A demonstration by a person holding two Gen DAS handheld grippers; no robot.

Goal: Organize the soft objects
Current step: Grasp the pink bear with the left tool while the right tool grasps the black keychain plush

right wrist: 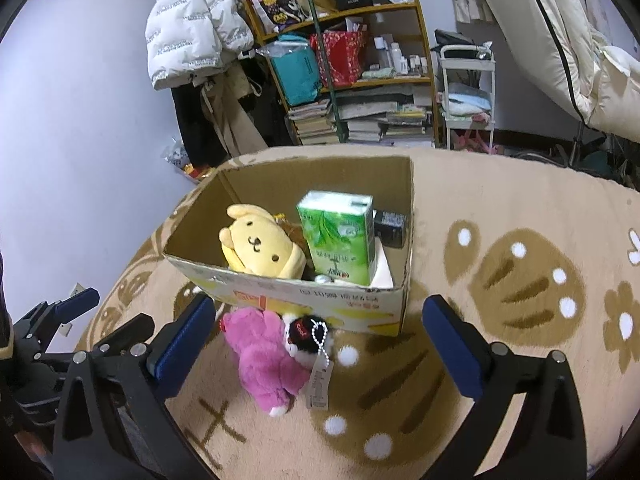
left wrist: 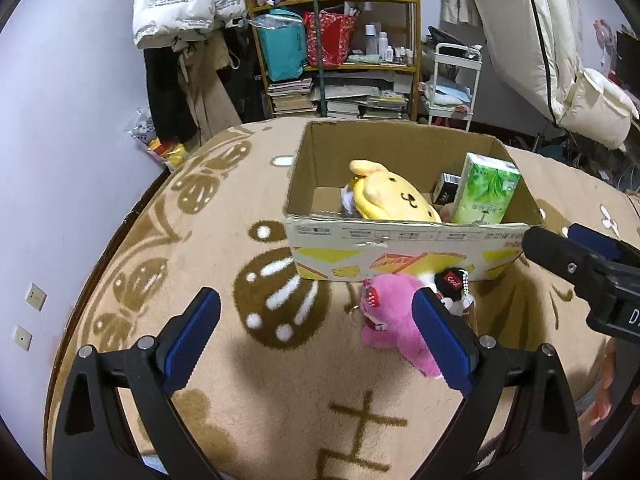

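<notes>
A cardboard box (left wrist: 400, 236) (right wrist: 288, 296) stands on the brown patterned blanket. Inside it lie a yellow plush dog (left wrist: 394, 196) (right wrist: 260, 246), a green tissue pack (left wrist: 486, 190) (right wrist: 340, 236) and a small black box (left wrist: 446, 188) (right wrist: 390, 226). A pink plush bear (left wrist: 390, 320) (right wrist: 264, 354) and a small black-and-white plush keychain (left wrist: 452, 286) (right wrist: 306, 340) lie on the blanket against the box's front. My left gripper (left wrist: 316, 336) is open and empty, just in front of the pink bear. My right gripper (right wrist: 320, 346) is open and empty, with both toys between its fingers' line.
The right gripper's body (left wrist: 588, 268) shows at the right of the left wrist view; the left gripper's body (right wrist: 52, 328) shows at the left of the right wrist view. Behind the bed stand a cluttered shelf (left wrist: 336, 52), hanging coats (left wrist: 188, 8) and a white cart (left wrist: 452, 84).
</notes>
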